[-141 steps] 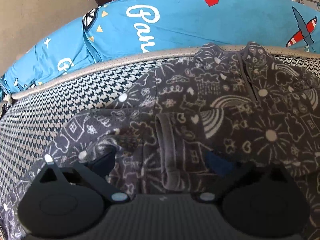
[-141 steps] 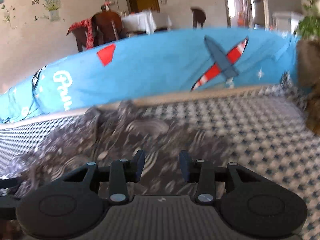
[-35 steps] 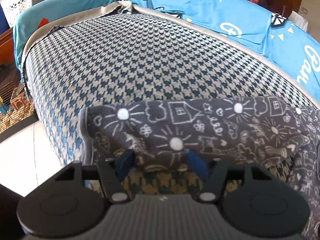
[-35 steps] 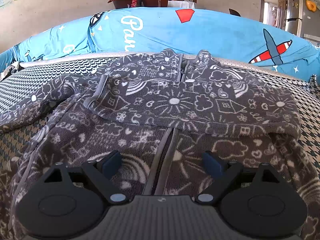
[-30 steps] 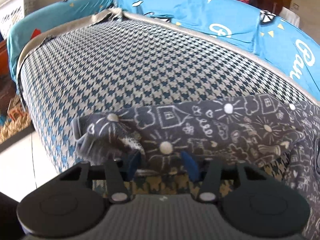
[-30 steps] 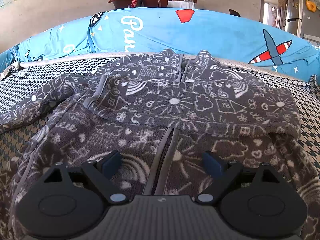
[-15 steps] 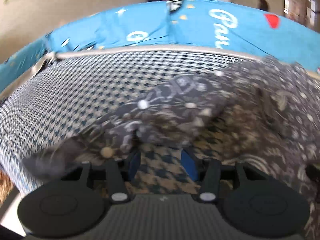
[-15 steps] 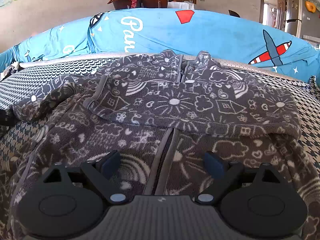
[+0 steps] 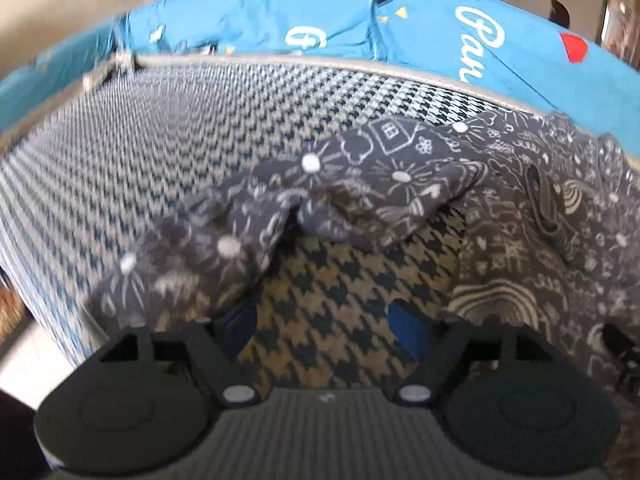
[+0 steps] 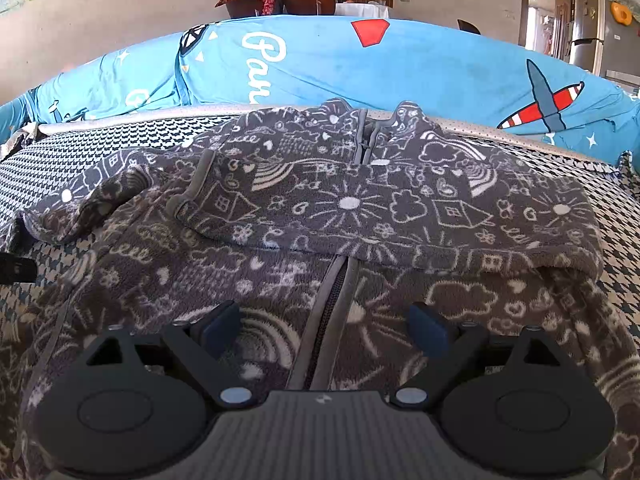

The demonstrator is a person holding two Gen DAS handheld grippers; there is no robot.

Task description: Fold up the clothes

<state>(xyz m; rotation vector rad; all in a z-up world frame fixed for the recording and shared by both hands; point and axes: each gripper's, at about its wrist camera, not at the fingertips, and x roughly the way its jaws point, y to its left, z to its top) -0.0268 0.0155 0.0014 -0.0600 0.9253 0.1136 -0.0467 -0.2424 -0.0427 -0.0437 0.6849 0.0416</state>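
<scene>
The dark grey fleece zip jacket with white doodle print (image 10: 320, 216) lies spread on the houndstooth-covered sofa seat (image 9: 160, 152), one sleeve crossing its chest, the other sleeve (image 9: 304, 200) crumpled alongside. Soft and limp, it should be pinched by that sleeve's cuff. The left gripper (image 9: 324, 320) and right gripper (image 10: 326, 324) have jaws wide apart, holding nothing.

Left gripper (image 9: 324, 322) has let go and opened; sleeve (image 9: 280, 216) dragged inward toward jacket (image 10: 320, 240), now crumpled.

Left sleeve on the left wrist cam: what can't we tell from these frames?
- Left wrist view: the sleeve cuff end is motion-blurred; whether the left gripper pinches it is unclear.
- Left wrist view: the gripper body hides the sleeve's near edge.
- Right wrist view: the right gripper covers the jacket hem.
</scene>
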